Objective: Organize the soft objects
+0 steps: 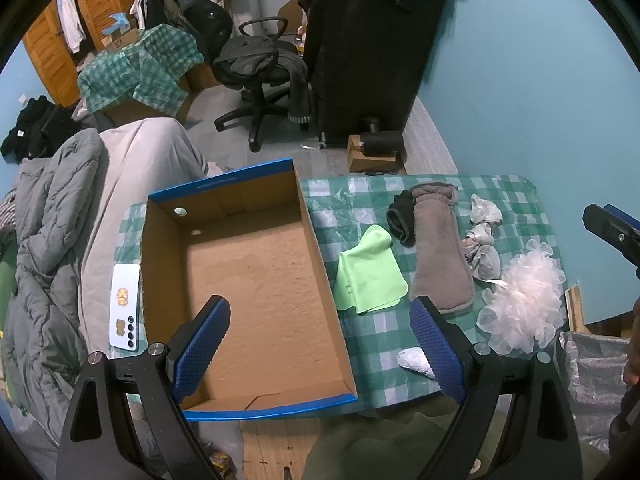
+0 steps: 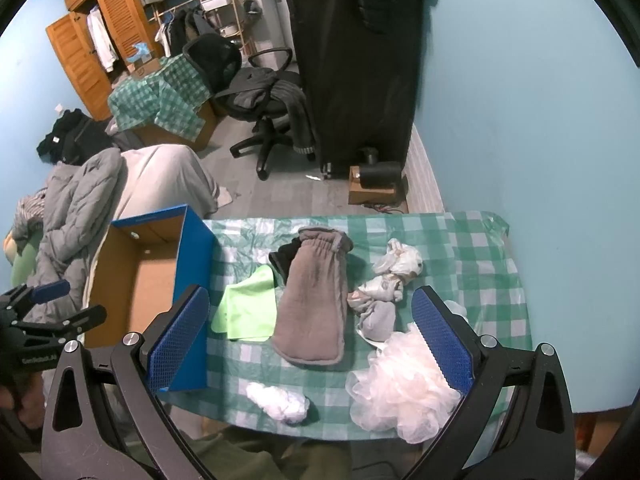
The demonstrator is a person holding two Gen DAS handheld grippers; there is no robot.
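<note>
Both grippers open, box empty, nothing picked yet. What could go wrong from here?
1. The bath pouf sits at the table's near edge; a clumsy pinch by the right gripper may push it off.
2. The black sock is tucked under the brown mitt; lifting one may drag the other.
3. The box overhangs the front edge and may shift.

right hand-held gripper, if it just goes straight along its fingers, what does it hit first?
Most likely the grey mitt, lying flat on the checked tablecloth and centred between the open fingers of the right hand-held gripper. The pink mesh pouf lies nearer but off to one side. Depth is uncertain.
</note>
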